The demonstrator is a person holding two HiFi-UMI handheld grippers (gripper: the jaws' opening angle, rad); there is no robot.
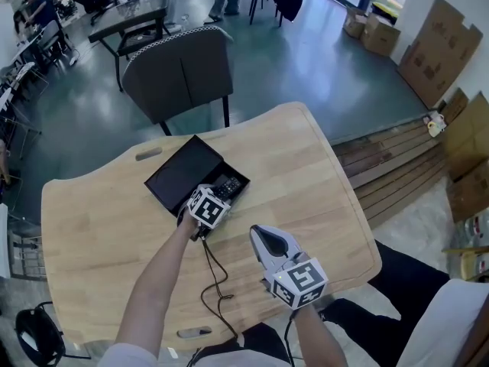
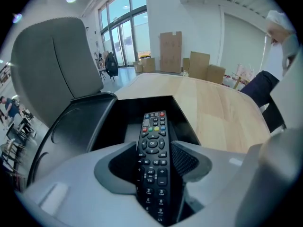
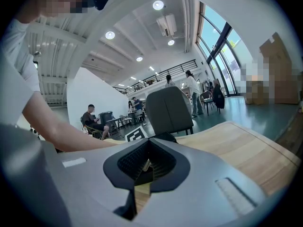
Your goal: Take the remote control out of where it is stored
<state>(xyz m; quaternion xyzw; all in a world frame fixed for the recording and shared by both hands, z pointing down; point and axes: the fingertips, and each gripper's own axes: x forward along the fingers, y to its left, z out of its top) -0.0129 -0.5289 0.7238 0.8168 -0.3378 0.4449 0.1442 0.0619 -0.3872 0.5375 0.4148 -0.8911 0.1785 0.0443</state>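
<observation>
Shows left gripper [image 2: 156,161] clamped on remote [image 2: 152,129], long axis pointing ahead into box [image 2: 187,119], seemingly unlifted; right gripper [image 3: 144,167] closed, empty, farther off.

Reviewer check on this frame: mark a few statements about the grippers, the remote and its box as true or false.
1. The left gripper has its jaws on the remote control. True.
2. The right gripper holds the box lid. False: its jaws are together on nothing, above the wooden table.
3. The black box is shut. False: it is open, with its lid folded back.
4. A grey chair stands at the table's far side. True.
</observation>
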